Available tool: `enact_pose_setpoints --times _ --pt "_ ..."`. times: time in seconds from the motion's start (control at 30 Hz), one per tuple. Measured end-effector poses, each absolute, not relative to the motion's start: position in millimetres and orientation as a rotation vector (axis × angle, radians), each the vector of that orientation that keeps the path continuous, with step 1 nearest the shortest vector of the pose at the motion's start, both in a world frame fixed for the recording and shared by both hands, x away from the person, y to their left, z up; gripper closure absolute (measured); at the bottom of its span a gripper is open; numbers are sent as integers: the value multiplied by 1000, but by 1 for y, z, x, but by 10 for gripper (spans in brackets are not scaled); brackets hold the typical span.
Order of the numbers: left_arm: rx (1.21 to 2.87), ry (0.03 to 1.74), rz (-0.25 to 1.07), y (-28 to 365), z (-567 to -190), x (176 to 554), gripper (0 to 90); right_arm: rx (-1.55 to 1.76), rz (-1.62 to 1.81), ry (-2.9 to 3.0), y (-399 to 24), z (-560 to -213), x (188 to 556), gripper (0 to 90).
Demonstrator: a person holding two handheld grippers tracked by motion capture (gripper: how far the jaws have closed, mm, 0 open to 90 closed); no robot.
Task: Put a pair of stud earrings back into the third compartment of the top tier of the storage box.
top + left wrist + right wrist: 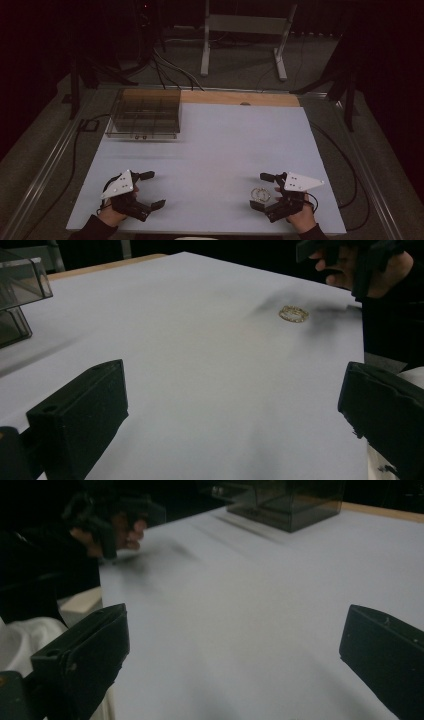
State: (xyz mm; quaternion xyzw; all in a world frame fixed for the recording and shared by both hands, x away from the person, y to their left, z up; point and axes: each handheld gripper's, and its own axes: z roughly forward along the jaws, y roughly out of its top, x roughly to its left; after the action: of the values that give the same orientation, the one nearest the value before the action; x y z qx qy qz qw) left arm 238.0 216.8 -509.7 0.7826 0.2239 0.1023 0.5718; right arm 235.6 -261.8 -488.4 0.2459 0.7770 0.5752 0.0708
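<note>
A small gold-coloured bracelet (260, 193) lies on the white table sheet (215, 145) near the front right. In the high view it sits between the wide-apart jaws of my right gripper (261, 190), and neither pad touches it. The left gripper view shows the bracelet (293, 314) on the sheet just in front of the hand holding the right gripper (350, 255). My left gripper (152, 190) stands open near the front left with nothing between its jaws. Each gripper's own view, the left gripper (235, 385) and the right gripper (237, 630), has bare sheet between the jaws.
A smoked clear plastic box (145, 112) with compartments stands at the back left of the sheet, also seen as the box (20, 285) and the box (285, 500). A wooden strip (240, 98) runs along the table's far edge. Cables and a metal stand (245, 30) lie beyond.
</note>
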Motion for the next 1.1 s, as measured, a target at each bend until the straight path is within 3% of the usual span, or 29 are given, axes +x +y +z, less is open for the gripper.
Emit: enact_pose_setpoints --times 0.43,0.9,0.93,1.07,1.1 --pt "1818 529 245 220 -509 238 5 795 1643 2232 -269 -471 249 0" --pt "1819 522 240 220 -509 237 5 1038 1433 2283 -282 -498 262 0" --pt "1819 522 240 220 -509 237 5 1061 1420 2285 -283 -500 262 60" --pt "1815 519 240 220 -509 237 5 1107 1376 2294 -284 -507 263 105" --pt "1814 516 239 220 -508 237 5 1115 1363 2314 -284 -509 263 153"
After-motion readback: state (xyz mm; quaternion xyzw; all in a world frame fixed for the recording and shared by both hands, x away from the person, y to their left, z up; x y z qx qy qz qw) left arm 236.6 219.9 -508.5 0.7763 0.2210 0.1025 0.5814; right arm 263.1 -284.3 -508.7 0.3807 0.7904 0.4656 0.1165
